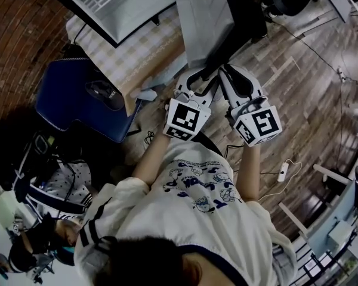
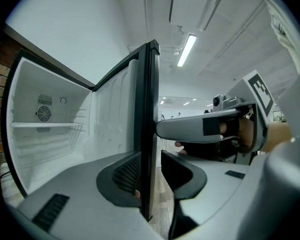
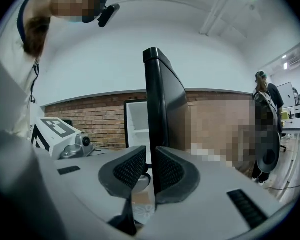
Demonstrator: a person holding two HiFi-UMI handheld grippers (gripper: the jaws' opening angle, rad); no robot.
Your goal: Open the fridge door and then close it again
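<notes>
Right tongs point(image 3: 151, 168) pinch, left tongs point(image 2: 151, 176) loosely straddle the fridge door point(image 3: 162, 94) edge.

Strip light point(image 2: 188, 50) glares overhead; fisheye edges are black

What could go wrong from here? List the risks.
1. The left gripper only straddles the fridge door at its edge, with one pad apart from it, so it may slip off mid-swing.
2. The right gripper pinches the same edge close by; both could get caught against the fridge cabinet as the door shuts.
</notes>
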